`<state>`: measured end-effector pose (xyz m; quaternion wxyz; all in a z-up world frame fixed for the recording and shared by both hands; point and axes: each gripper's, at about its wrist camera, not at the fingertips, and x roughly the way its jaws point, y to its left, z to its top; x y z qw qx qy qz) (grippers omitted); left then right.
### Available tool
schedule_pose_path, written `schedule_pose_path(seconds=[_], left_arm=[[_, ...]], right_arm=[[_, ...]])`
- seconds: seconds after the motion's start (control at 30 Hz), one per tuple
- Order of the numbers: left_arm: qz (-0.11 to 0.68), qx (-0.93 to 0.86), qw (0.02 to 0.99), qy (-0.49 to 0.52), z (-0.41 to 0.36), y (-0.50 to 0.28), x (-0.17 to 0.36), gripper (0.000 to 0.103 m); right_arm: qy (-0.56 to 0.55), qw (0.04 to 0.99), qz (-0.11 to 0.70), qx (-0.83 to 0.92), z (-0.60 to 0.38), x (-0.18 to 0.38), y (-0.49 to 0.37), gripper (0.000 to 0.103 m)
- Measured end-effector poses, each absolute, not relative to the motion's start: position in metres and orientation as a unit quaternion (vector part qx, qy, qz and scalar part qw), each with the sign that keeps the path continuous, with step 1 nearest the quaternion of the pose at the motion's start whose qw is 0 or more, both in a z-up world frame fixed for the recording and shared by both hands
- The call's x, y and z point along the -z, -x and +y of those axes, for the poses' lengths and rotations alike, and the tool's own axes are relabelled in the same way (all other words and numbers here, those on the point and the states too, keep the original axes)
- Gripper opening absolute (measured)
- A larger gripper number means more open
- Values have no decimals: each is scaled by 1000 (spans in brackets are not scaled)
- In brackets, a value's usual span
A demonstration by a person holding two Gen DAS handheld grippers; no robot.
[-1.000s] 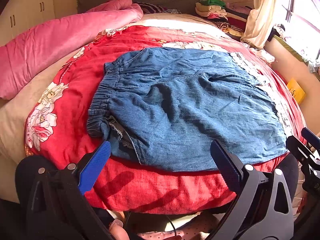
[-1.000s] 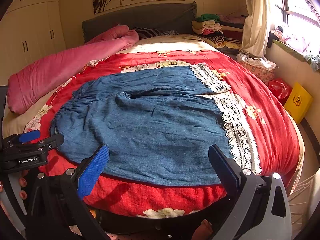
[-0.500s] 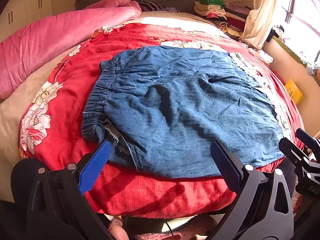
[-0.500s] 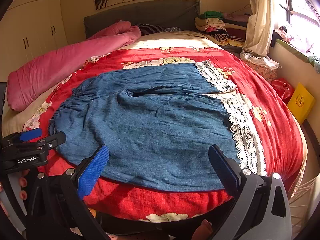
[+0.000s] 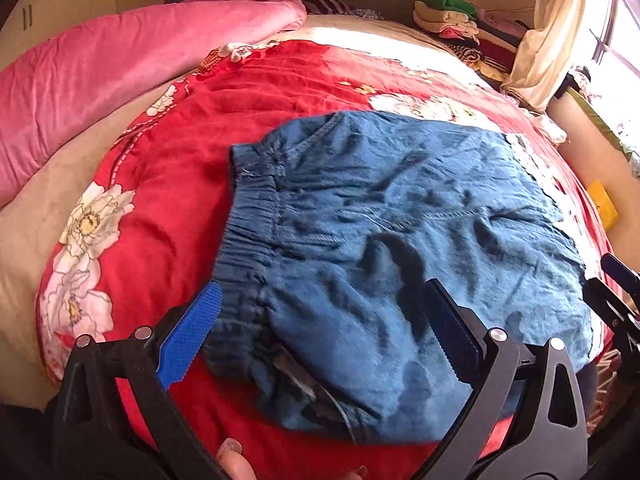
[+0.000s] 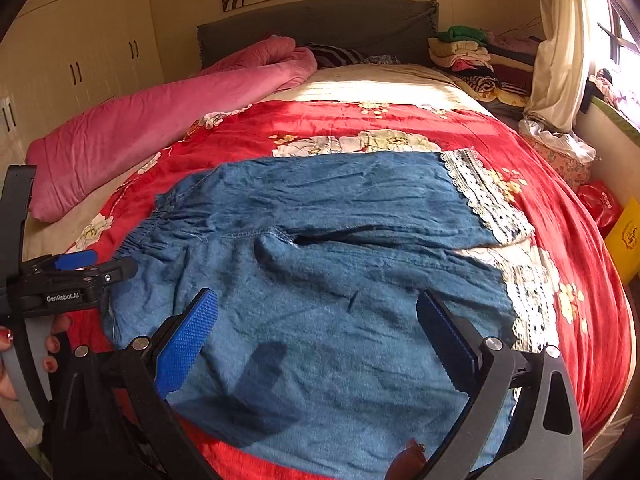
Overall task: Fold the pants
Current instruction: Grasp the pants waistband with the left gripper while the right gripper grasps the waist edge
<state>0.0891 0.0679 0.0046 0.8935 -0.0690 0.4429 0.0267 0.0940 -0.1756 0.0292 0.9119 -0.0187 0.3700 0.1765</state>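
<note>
Blue denim pants [image 5: 392, 248] with an elastic waistband [image 5: 248, 232] and white lace hems [image 6: 488, 196] lie spread flat on a red floral blanket [image 5: 168, 168]. My left gripper [image 5: 320, 332] is open and hovers over the near waistband corner, which lies between its fingers. My right gripper [image 6: 316, 332] is open above the near leg of the pants [image 6: 328, 280], nothing held. The left gripper also shows at the left edge of the right wrist view [image 6: 76, 272].
A rolled pink quilt [image 6: 160, 128] lies along the bed's left side. Stacked folded clothes [image 6: 464, 52] sit by the dark headboard [image 6: 320, 24]. A curtain [image 6: 560, 52], a red bag [image 6: 600, 204] and a yellow box [image 6: 628, 236] stand right of the bed.
Both grippers have moved forward and lower over the pants. The left now straddles the near waistband corner; the right now hangs over the near leg. Both stay open.
</note>
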Motion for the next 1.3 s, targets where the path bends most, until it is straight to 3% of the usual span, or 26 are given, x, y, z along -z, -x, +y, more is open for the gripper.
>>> schedule_pose_path(seconds=[0.3,0.53,0.63,0.8,0.83,0.93,1.3], left_arm=[[462,-51,882,81,129,-171,11,94],[474,-26,880,30,134,-214,27,92],[478,-15,878,25,134,-226,33,74],[480,13,877,29,134,-240,40,52],[479,19,877,37,136,-242,42,42],[469,33,881,57,141,-242,41,34],[413,57,906,77,141,-225,13,31]], right_arm=[[61,891,390,-226,-139,-33,-167,99],[84,868,416,-257,-114,-27,-223,99],[107,860,424,-263,-99,-20,-243,99],[142,842,435,-285,-72,-10,-271,99],[148,839,436,-289,-67,-7,-277,99],[172,832,443,-286,-58,3,-299,99],[228,804,459,-301,-28,33,-356,96]])
